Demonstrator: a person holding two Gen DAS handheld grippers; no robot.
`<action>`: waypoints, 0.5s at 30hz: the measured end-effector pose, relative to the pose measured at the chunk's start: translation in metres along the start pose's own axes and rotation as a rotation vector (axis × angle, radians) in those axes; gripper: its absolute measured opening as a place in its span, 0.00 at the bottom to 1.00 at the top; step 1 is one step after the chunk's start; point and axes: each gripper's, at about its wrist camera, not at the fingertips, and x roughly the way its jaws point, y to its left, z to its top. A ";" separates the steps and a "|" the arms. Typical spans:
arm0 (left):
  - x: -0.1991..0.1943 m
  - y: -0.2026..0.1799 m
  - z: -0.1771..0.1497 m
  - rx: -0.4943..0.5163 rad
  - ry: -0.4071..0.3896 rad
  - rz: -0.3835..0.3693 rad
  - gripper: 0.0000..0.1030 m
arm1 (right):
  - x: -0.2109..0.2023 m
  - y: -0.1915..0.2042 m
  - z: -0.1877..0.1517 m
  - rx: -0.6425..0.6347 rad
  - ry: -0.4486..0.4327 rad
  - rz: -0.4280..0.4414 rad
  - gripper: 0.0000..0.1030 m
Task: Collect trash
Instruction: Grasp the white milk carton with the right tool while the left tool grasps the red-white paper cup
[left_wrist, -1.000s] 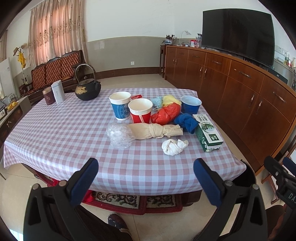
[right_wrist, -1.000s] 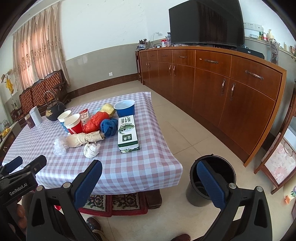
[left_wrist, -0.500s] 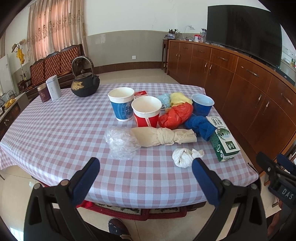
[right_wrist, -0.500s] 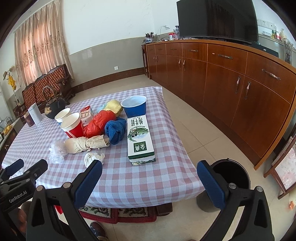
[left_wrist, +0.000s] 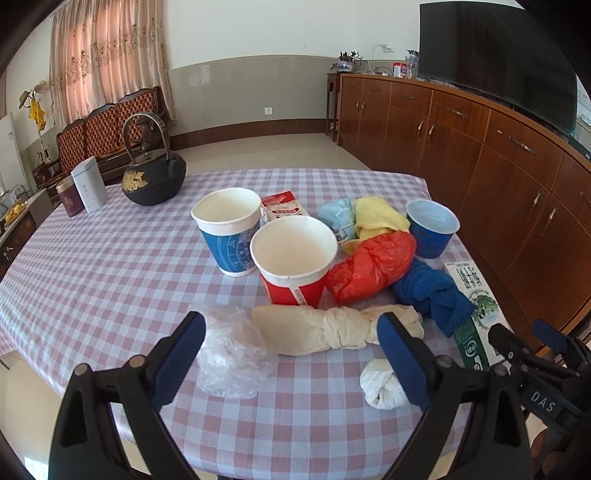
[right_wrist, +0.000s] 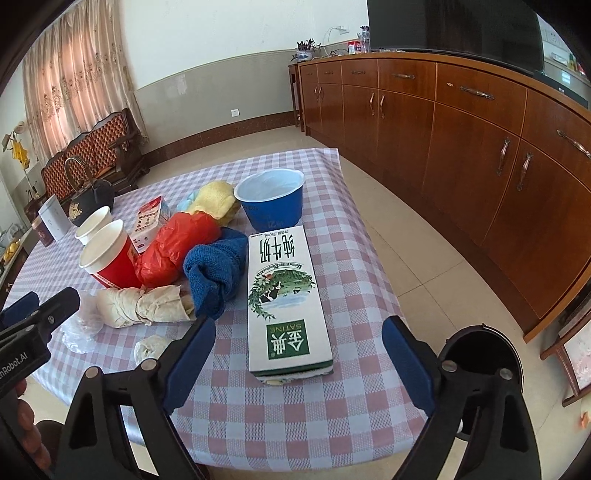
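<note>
Checked pink-and-white cloth is covering the table (left_wrist: 92, 266), and the trash is lying bunched toward its right edge and near corner. Crumpled clear plastic (left_wrist: 232, 354) is sitting nearest the front edge, touching a knotted beige bag (left_wrist: 325, 328). A small white paper wad (left_wrist: 380, 382) is lying just beside the front edge. Behind these a red paper cup (left_wrist: 295, 262) and a blue-printed cup (left_wrist: 229, 232) are standing upright, rims nearly touching. A red plastic bag (left_wrist: 373, 269), a blue knit cloth (left_wrist: 432, 295), a yellow cloth (left_wrist: 376, 218) and a blue bowl (left_wrist: 432, 229) are crowding together farther right. A green-and-white milk carton (right_wrist: 284, 299) is lying flat along the right edge.

Left gripper (left_wrist: 291, 347) is closing, jaws wide apart, the plastic and beige bag showing between them but not touched. Right gripper (right_wrist: 299, 354) is also closing, jaws wide, the carton's near end framed between them, pads not on it.

Left view alone is showing the black iron kettle (left_wrist: 153, 177) clearly, at the far left corner with two canisters (left_wrist: 83, 192). Right view alone is showing the black bin (right_wrist: 484, 354) on the floor off the near right corner, and the carton's whole printed face.
</note>
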 end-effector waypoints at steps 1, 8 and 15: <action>0.004 0.000 0.001 -0.002 0.005 0.000 0.91 | 0.007 0.001 0.002 -0.005 0.007 0.001 0.85; 0.029 -0.002 0.009 -0.006 0.032 0.003 0.89 | 0.043 -0.001 0.015 -0.010 0.052 0.003 0.77; 0.048 0.001 0.017 -0.026 0.044 0.004 0.86 | 0.066 0.008 0.020 -0.036 0.082 0.011 0.68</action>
